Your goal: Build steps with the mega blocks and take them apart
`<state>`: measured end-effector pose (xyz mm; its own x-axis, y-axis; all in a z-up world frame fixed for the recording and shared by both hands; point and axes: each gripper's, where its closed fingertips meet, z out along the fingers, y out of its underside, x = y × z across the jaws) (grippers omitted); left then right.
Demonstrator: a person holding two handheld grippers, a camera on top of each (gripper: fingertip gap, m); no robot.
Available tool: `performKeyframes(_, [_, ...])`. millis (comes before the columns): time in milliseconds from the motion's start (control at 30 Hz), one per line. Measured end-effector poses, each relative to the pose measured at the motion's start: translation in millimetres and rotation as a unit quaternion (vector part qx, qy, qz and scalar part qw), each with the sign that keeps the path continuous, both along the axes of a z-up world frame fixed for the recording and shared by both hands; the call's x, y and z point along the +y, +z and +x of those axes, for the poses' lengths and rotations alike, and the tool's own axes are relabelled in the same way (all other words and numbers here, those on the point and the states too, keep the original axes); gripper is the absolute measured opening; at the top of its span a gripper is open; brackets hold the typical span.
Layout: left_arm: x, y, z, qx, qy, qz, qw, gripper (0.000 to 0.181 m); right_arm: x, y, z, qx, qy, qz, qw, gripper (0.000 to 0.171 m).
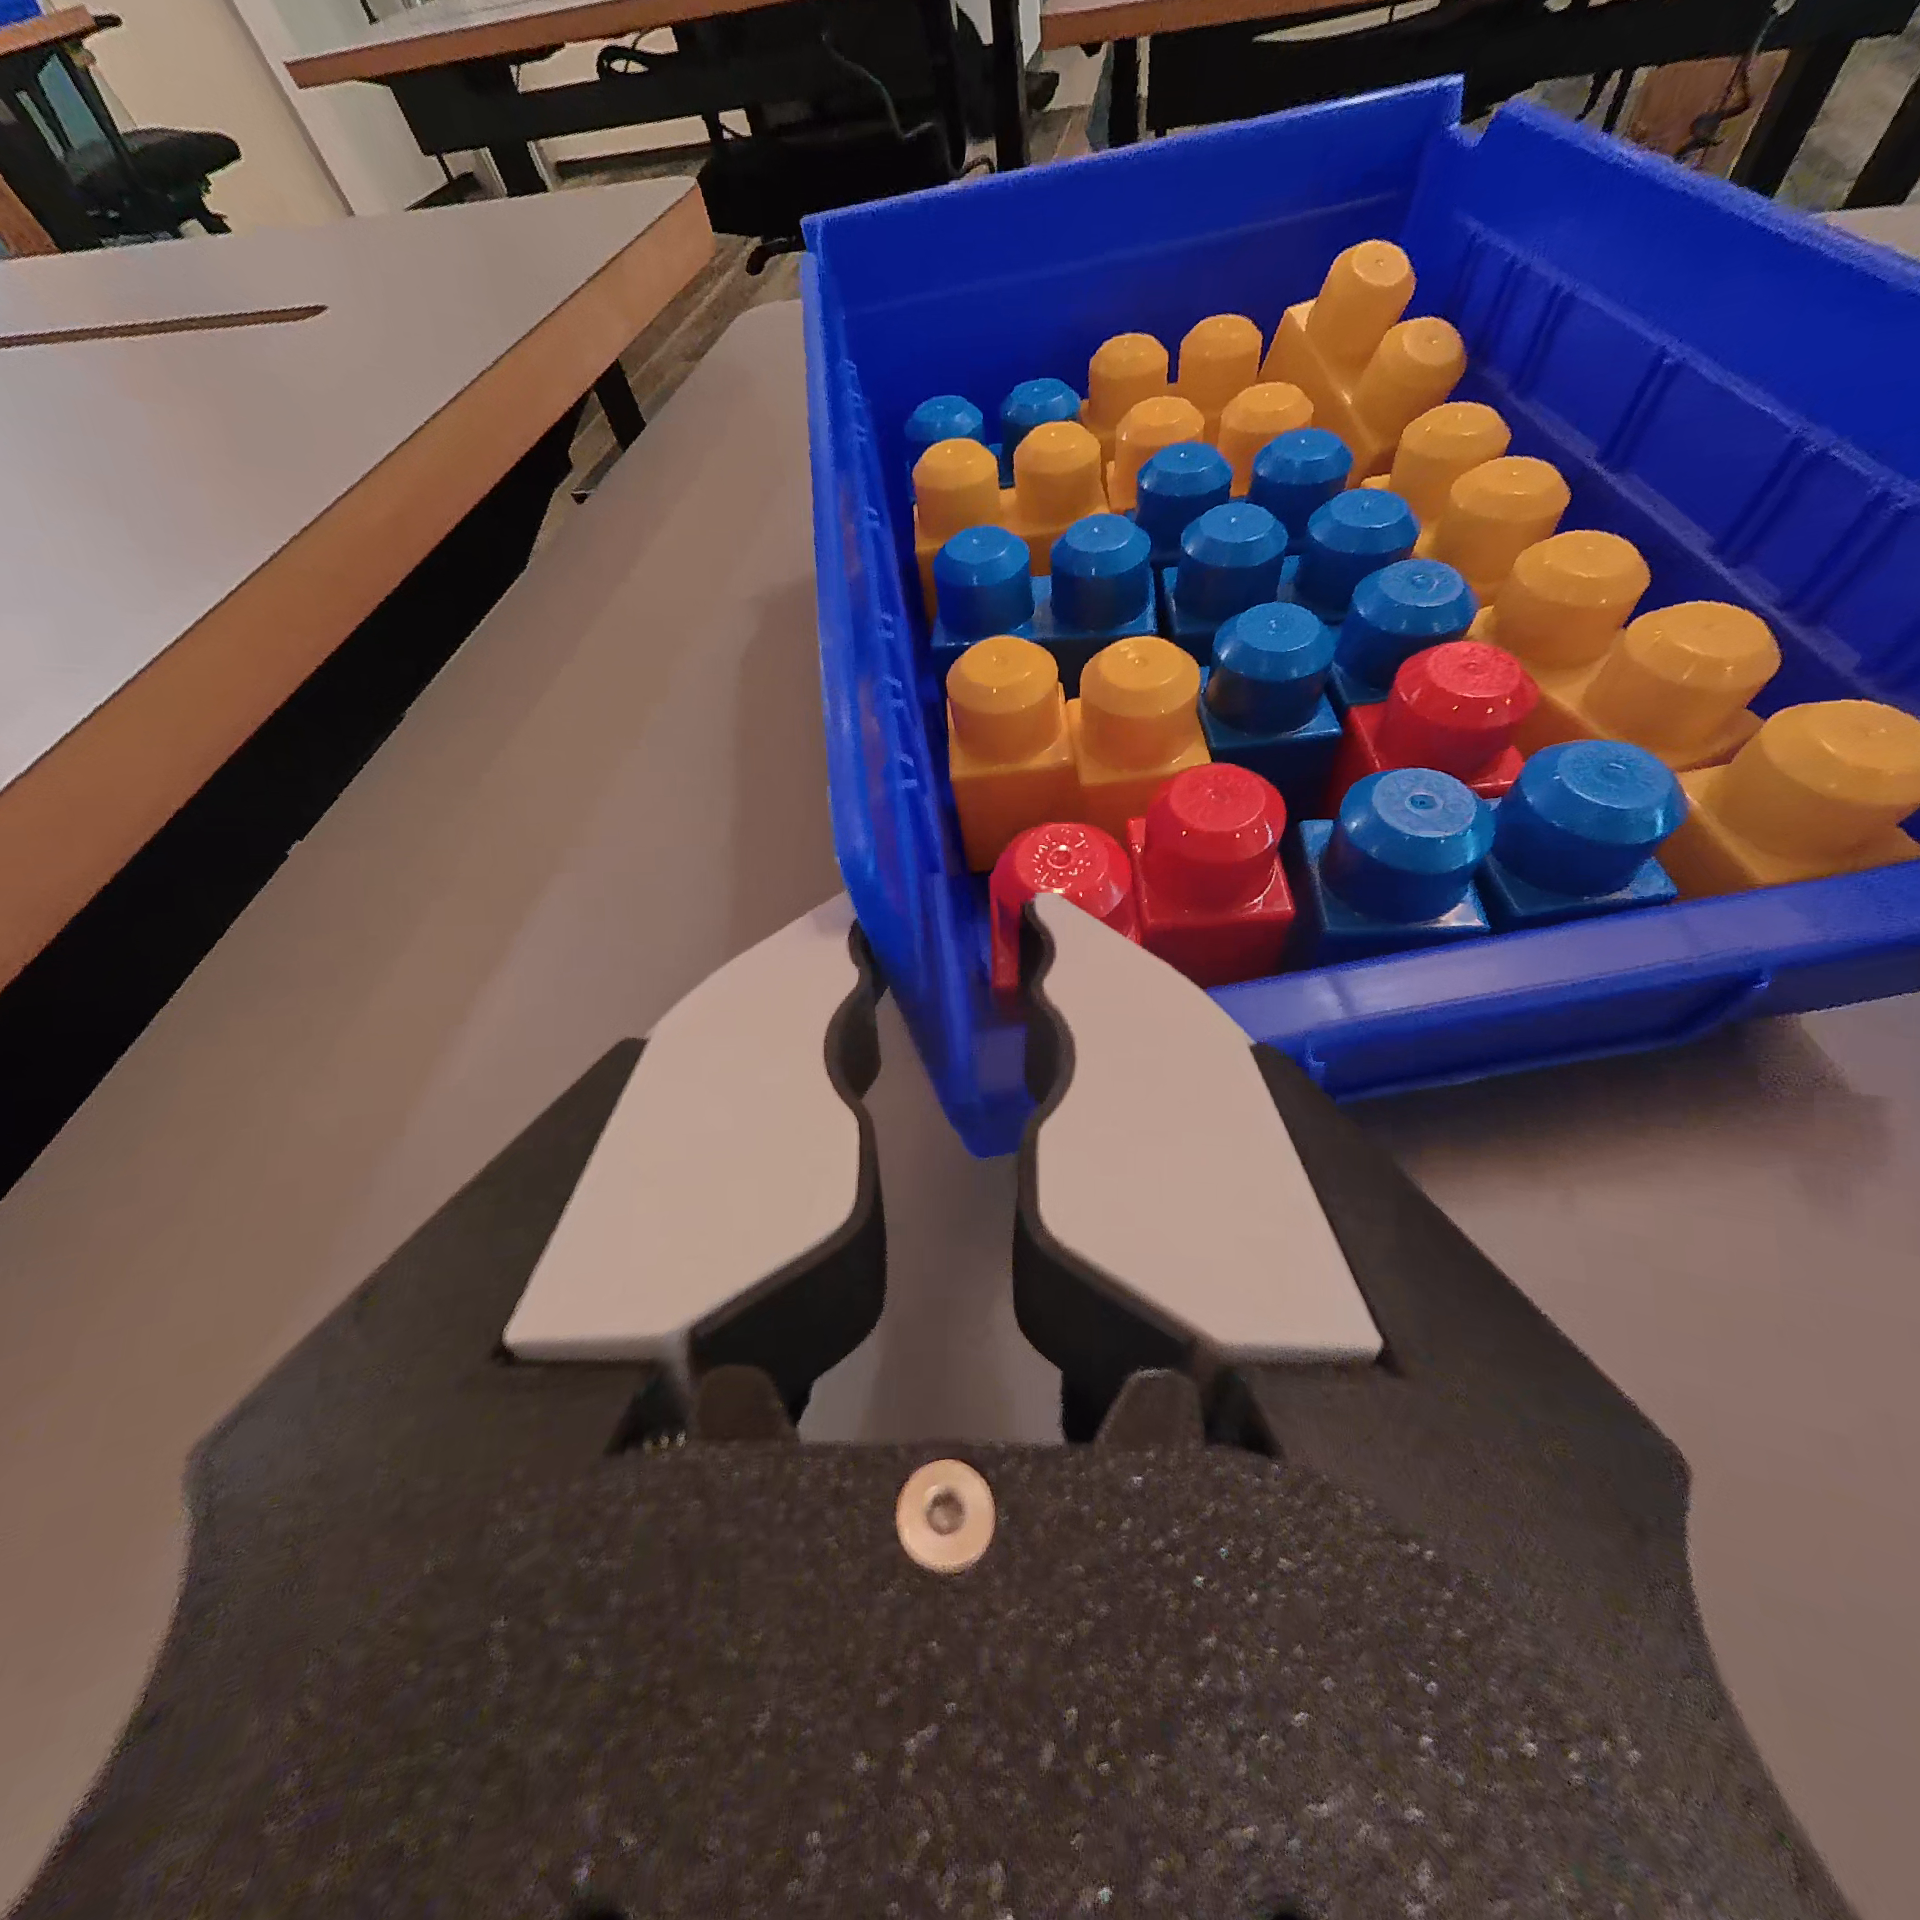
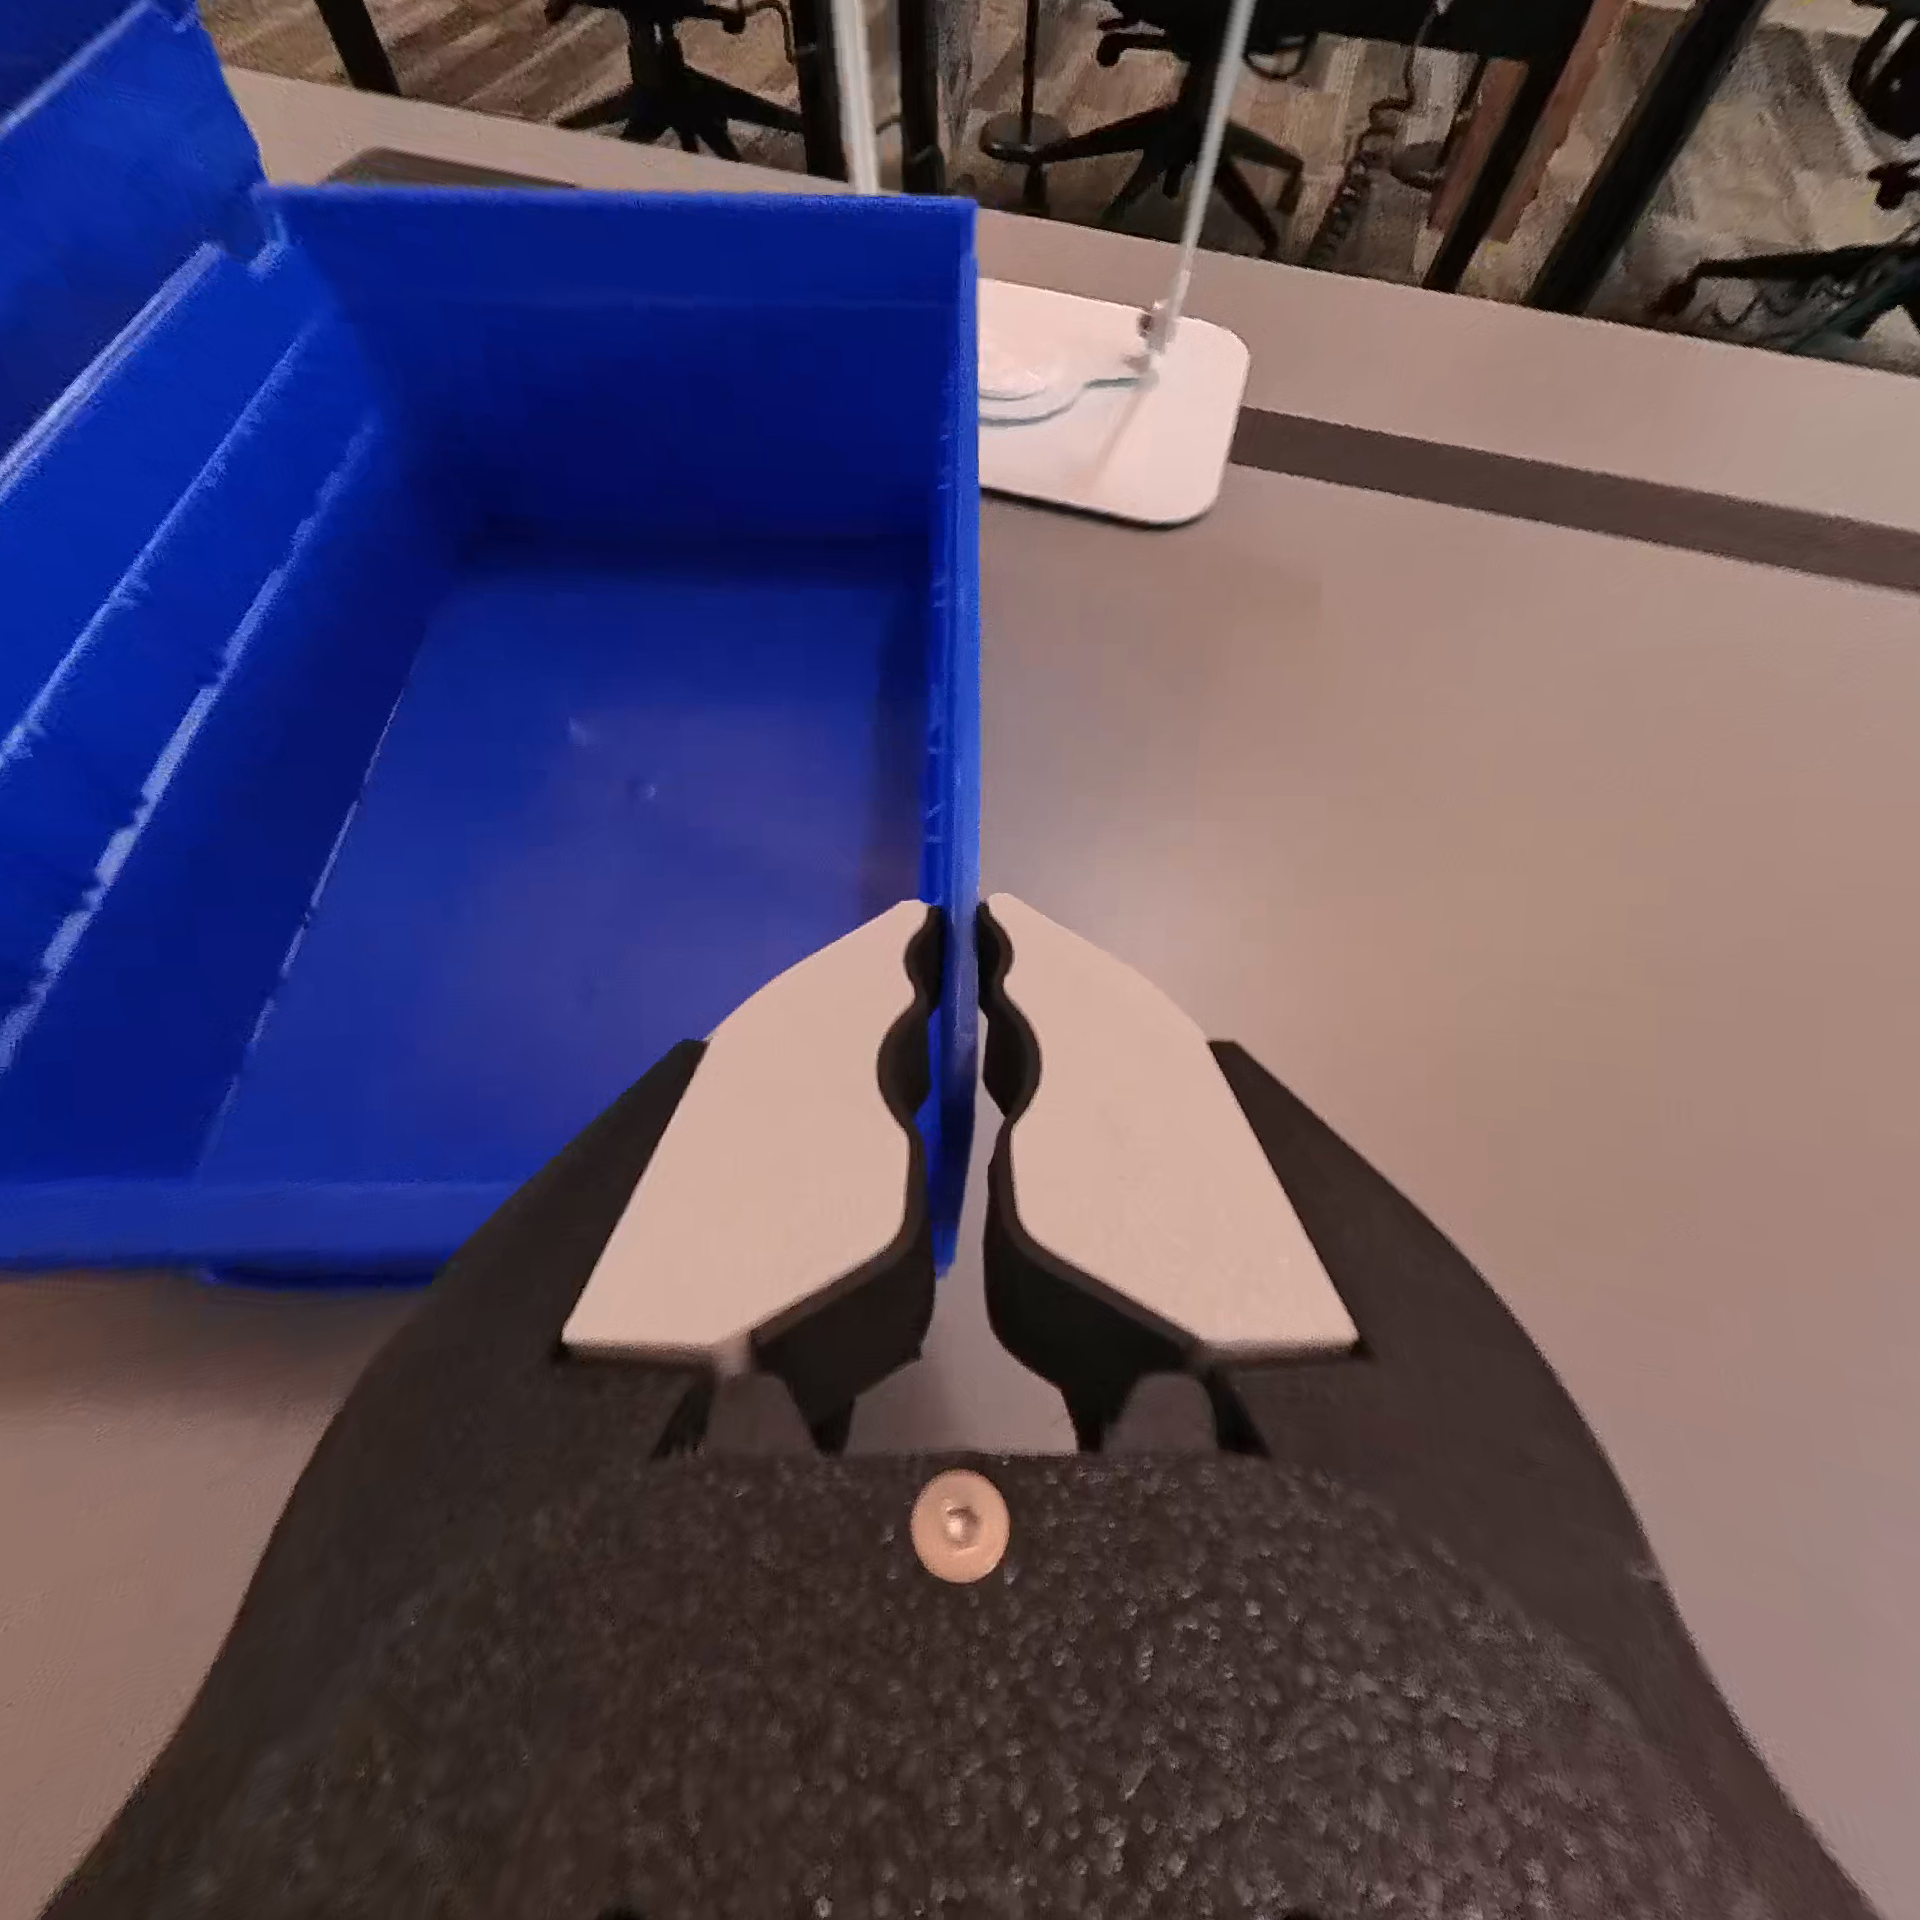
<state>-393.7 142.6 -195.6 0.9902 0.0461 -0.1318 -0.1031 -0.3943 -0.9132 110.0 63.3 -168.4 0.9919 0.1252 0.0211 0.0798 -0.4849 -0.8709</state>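
Nearest in the right wrist view, the right gripper [image 2: 958, 914] is clenched on the right wall of an empty blue bin [image 2: 961, 582] at frame centre. Over in the left wrist view, the left gripper [image 1: 940, 920] straddles the near-left corner of a second blue bin [image 1: 1039, 260], jaws parted around its wall. That bin holds yellow, blue and red mega blocks [image 1: 1278, 582], cut off at the frame's right edge.

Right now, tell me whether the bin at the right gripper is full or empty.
Empty: the bin shows only bare blue floor.
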Motion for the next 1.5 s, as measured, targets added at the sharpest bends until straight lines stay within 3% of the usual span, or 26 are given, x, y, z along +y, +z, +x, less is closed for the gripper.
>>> performKeyframes(367, [-1,1,0,0.002,-0.004,0.009,1.0,0.024,-62,10,143,0.025,-0.161,0.03,0.986,0.003])
performKeyframes(633, [-1,1,0,0.003,-0.005,0.014,1.0,0.024,-45,-4,233,0.03,-0.277,0.04,0.96,0.004])
performKeyframes(1000, [0,2,-4,0.019,-0.001,0.027,0.999,0.015,11,-6,266,0.037,-0.35,0.059,0.934,0.004])
performKeyframes(1300, [0,2,-6,0.021,0.004,0.033,0.999,0.007,12,-5,261,0.03,-0.346,0.096,0.933,0.005])
performKeyframes(1500, [0,2,-6,0.027,0.009,0.033,0.999,0.007,9,25,253,0.024,-0.329,0.139,0.934,0.019])
